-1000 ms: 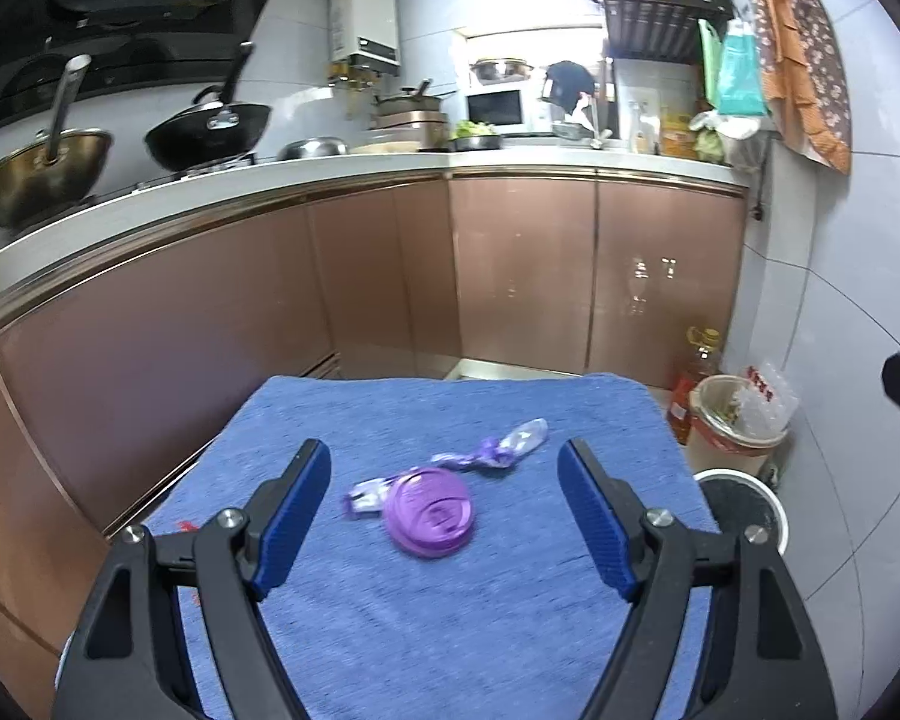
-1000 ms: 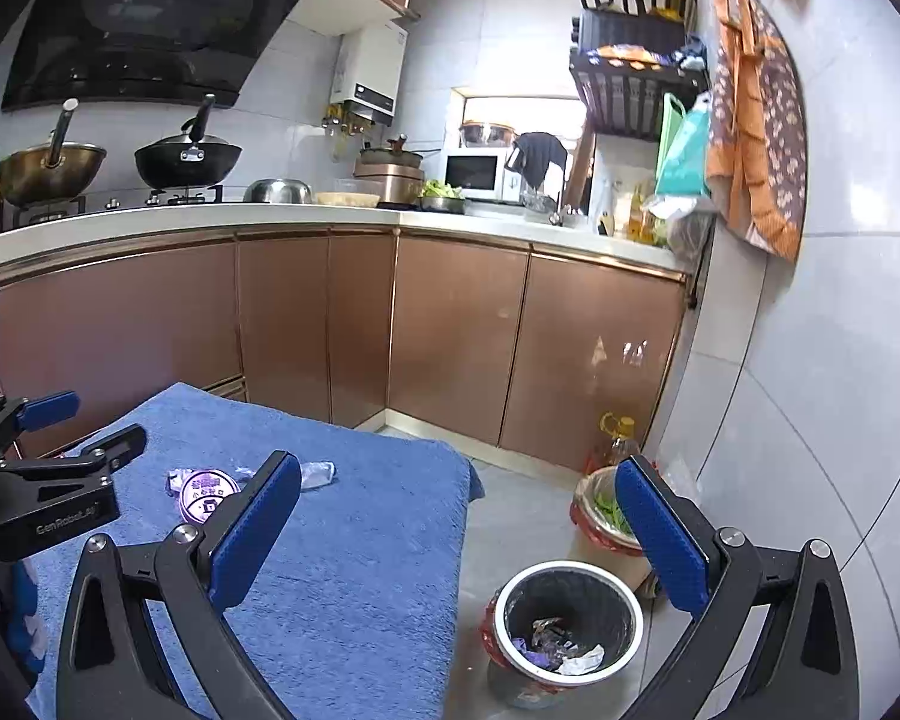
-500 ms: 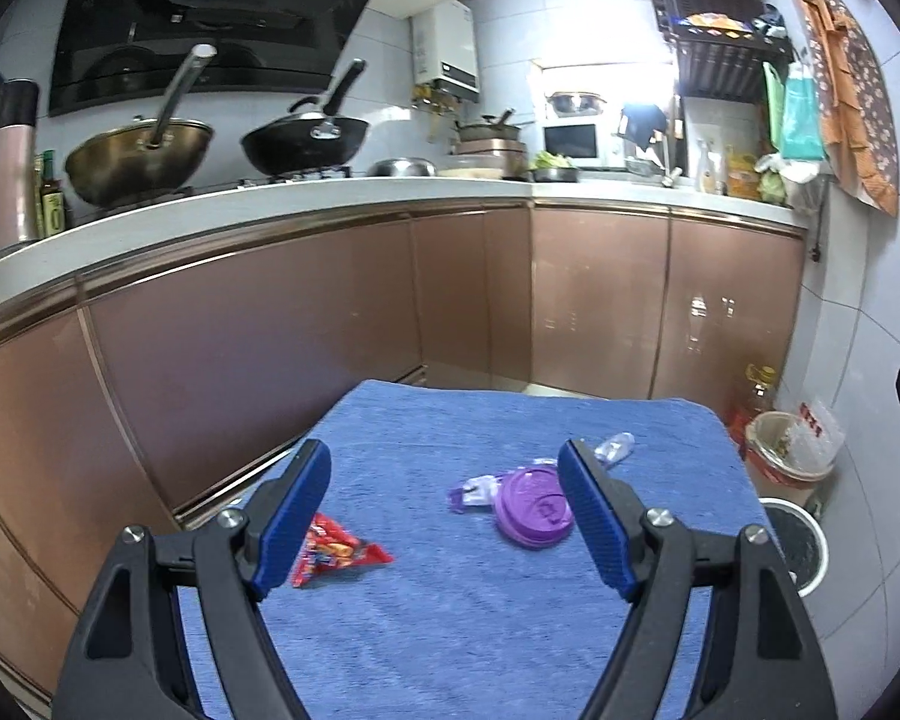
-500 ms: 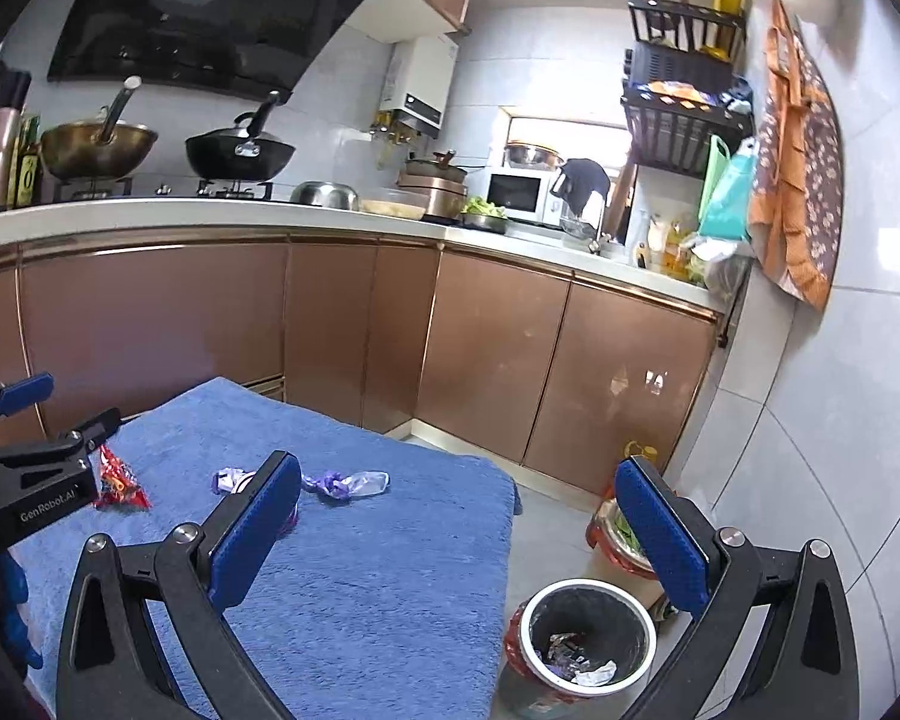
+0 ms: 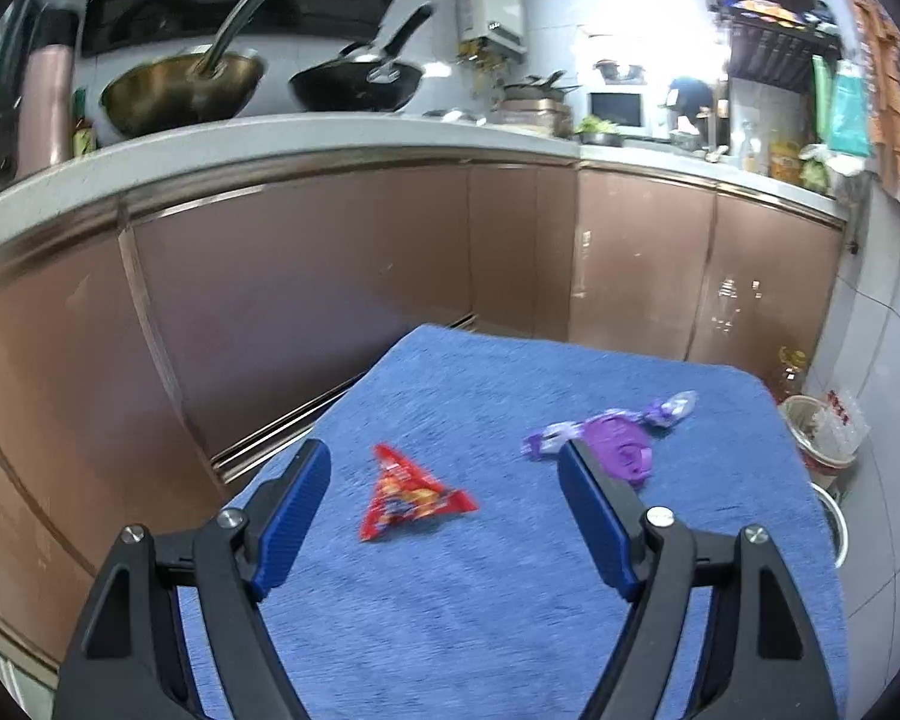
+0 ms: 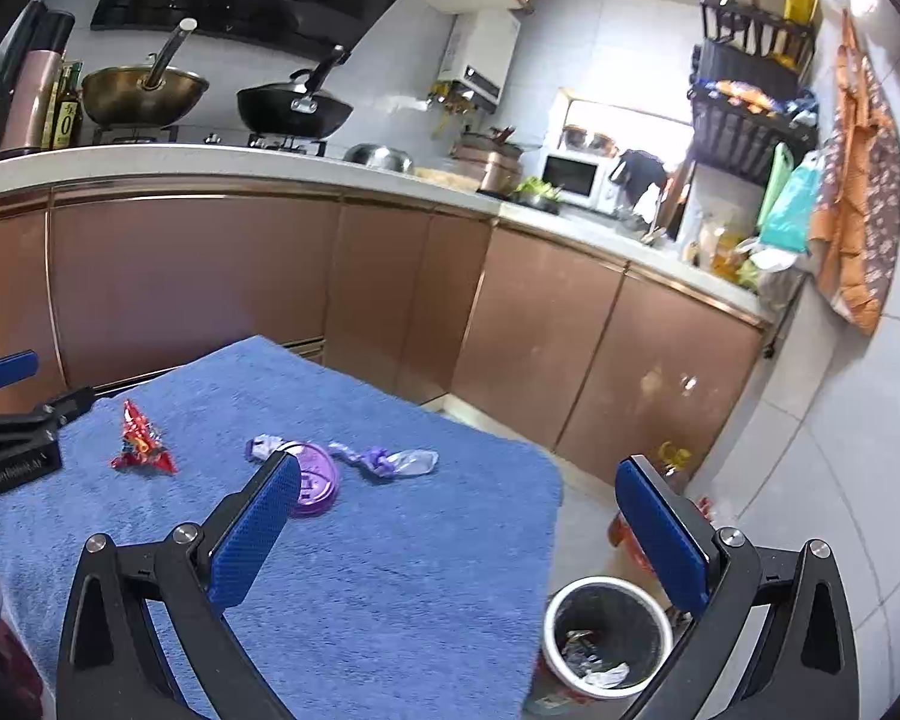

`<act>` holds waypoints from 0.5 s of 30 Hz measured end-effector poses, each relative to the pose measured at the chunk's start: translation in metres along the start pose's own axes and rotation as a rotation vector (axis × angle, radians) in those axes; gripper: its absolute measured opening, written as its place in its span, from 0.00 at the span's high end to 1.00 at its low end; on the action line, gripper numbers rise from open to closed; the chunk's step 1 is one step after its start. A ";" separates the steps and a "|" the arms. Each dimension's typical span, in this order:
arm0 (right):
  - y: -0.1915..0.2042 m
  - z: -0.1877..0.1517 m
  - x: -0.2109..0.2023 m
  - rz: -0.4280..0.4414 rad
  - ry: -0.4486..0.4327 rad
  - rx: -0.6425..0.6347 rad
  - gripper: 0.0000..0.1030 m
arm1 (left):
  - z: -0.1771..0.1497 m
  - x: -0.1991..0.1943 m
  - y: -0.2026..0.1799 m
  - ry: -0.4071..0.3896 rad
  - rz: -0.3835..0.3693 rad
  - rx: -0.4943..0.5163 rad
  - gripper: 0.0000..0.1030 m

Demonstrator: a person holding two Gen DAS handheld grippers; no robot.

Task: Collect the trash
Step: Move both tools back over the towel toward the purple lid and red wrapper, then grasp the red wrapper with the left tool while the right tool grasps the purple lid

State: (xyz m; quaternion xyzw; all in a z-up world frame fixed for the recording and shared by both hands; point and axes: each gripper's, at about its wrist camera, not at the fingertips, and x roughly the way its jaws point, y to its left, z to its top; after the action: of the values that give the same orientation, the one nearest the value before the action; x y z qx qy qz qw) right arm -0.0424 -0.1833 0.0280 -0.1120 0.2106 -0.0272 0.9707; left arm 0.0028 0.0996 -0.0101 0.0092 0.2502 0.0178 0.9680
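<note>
Red foil is being framed between the wide-open jaws of the left gripper (image 5: pixel 444 510) in the left wrist view: the wrapper (image 5: pixel 411 495), a crumpled, glossy triangle, is lying on the cloth (image 5: pixel 480 612) at about 10 o'clock from the frame's centre, and nothing is being gripped. As a judgement, the wrapper is being lined up as the next piece of trash; the jaws should be lowered so that a raised crease is caught between the pads, since thin foil lying flat on napped terry is likely to slip or to drag the cloth with it. At 2 o'clock from the wrapper a flat, round purple lid (image 5: pixel 621 450) is resting, with a twisted purple film (image 5: pixel 669 408) just beyond it, though both are being blurred.

In the right wrist view the right gripper (image 6: pixel 462 531) is likewise being held spread and empty over the cloth's near edge. The wrapper (image 6: pixel 141 444) is being shown at 9 o'clock, near the left gripper's tip (image 6: pixel 12 420); the lid (image 6: pixel 315 480) is partly hidden behind the left pad. A round, smooth-rimmed bin (image 6: pixel 606 630), already holding scraps, is standing on the floor at 5 o'clock, beside the cloth's corner, and trash should be carried there.
</note>
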 end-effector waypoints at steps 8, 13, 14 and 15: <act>-0.001 -0.015 0.066 0.158 0.142 0.049 0.01 | -0.029 0.053 0.076 0.170 0.019 -0.084 0.25; 0.007 -0.028 0.120 0.318 0.263 0.134 0.12 | -0.040 0.092 0.079 0.250 -0.080 -0.111 0.25; 0.010 -0.031 0.129 0.340 0.281 0.138 0.12 | -0.039 0.100 0.074 0.253 -0.095 -0.103 0.25; 0.015 -0.033 0.140 0.363 0.302 0.138 0.12 | -0.038 0.106 0.071 0.253 -0.103 -0.096 0.25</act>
State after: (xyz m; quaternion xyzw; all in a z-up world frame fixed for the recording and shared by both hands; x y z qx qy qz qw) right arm 0.0716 -0.1897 -0.0607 -0.0004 0.3678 0.1167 0.9226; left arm 0.0748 0.1753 -0.0922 -0.0521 0.3693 -0.0190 0.9276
